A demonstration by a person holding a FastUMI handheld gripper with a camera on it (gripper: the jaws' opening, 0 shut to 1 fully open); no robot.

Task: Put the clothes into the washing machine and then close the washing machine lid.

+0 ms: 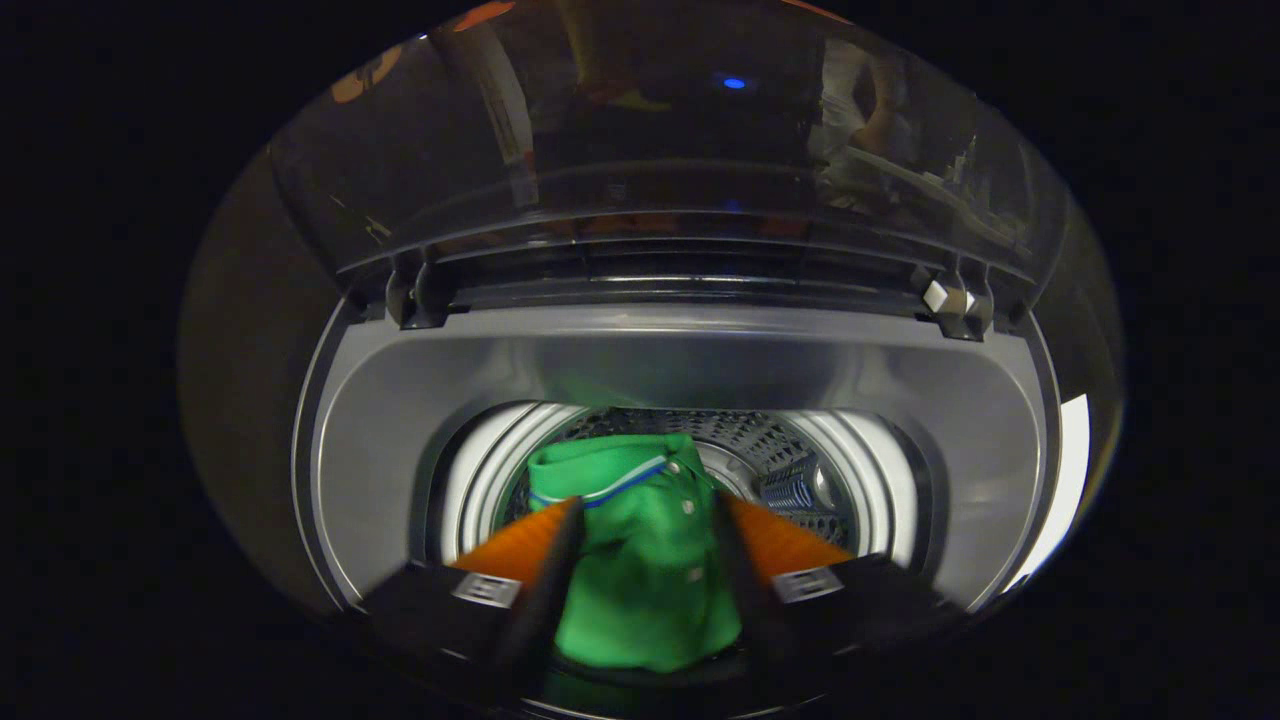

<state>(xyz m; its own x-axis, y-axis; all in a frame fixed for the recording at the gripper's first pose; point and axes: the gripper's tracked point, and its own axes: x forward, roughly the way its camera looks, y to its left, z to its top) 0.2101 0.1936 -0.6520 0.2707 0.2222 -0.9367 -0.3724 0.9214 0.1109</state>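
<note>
Between the two fingers of the gripper [648,520] hangs a green polo shirt [640,560], both fingers pressed on its bunched cloth. Directly beneath and just beyond the fingertips opens the perforated drum [790,470] of the washing machine [660,360], so a release should drop the shirt straight down. Farther out, the lid [650,150] stands raised at its hinges, not yet closed.

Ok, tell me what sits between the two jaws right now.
In the gripper view, a green polo shirt sits between the jaws of the gripper, which press on it from both sides, held above the open washing machine drum.
</note>
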